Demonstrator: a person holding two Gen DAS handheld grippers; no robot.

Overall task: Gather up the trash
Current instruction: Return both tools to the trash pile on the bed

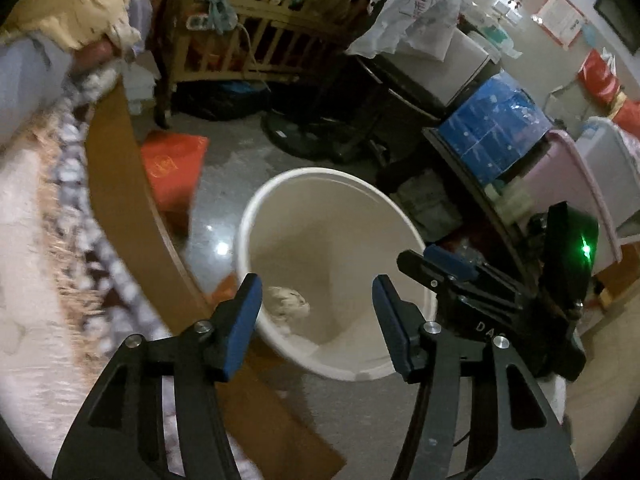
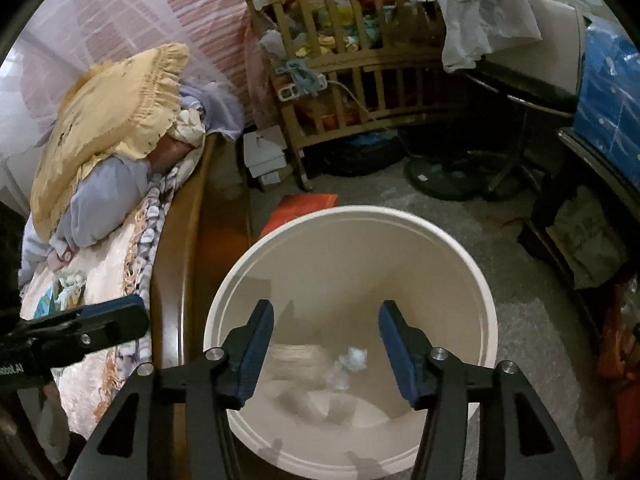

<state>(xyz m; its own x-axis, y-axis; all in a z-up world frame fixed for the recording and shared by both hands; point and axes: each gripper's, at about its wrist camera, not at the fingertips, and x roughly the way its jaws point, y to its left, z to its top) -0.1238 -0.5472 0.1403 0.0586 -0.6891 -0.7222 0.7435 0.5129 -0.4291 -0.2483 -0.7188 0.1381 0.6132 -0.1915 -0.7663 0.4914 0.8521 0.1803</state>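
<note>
Bedroom floor, white bucket (image 2: 486,292) under both my tools: left tool (image 1: 316,310), right tool (image 2: 326,338) open, empty; crumpled trash (image 2: 352,360) inside; risk: rim knock tips it.

A lived-in bedroom: bed (image 2: 120,248), wooden crib (image 2: 344,80), floor clutter.

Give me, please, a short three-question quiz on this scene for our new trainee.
1. True or false: both grippers are open over the bucket.
2. What lies in the bucket? A) crumpled trash B) a shoe C) water
3. What piece of furniture stands to the left of the bucket?

Key:
1. True: the left gripper and right gripper hold nothing.
2. A: a crumpled wad and other scraps lie at the bottom.
3. The bed, with a yellow pillow on it.
</note>
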